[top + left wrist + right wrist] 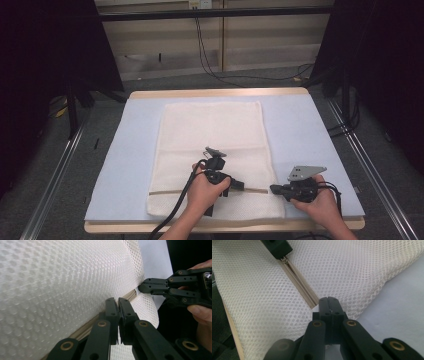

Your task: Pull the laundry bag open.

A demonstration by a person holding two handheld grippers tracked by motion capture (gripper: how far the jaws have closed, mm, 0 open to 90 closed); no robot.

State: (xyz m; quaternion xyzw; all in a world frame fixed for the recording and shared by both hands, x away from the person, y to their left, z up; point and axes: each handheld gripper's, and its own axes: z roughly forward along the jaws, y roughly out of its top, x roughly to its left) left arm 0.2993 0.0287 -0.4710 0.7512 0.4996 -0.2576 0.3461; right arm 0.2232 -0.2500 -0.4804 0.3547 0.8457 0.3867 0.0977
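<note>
So there's a white mesh laundry bag (210,150) lying flat on a pale blue mat (310,150) that covers the table (220,93), with a beige zipper (170,192) running across the bag near the person's edge.

The left gripper (241,186) sits over the zipper line, roughly mid-bag. In the left gripper view its jaws are pressed together right at the zipper tape (85,328), but whatever is between the tips is too small to make out, could be the pull tab, could be just mesh. The hand (205,192) covers most of the gripper body from above, so the high view doesn't help either.

The right gripper (273,189) is at the bag's right edge, where the zipper ends. Its jaws are closed tight too, and the right gripper view shows them clamped on the mesh just past the zipper's end (312,303). The actual pinch point is hidden behind the jaw tips, so how much fabric is caught is anyone's guess.

That same view has the other gripper's tip (276,247) cut off at the top edge, sitting on the zipper. The zipper slider itself I can't spot anywhere, likely hidden under that tip.
</note>
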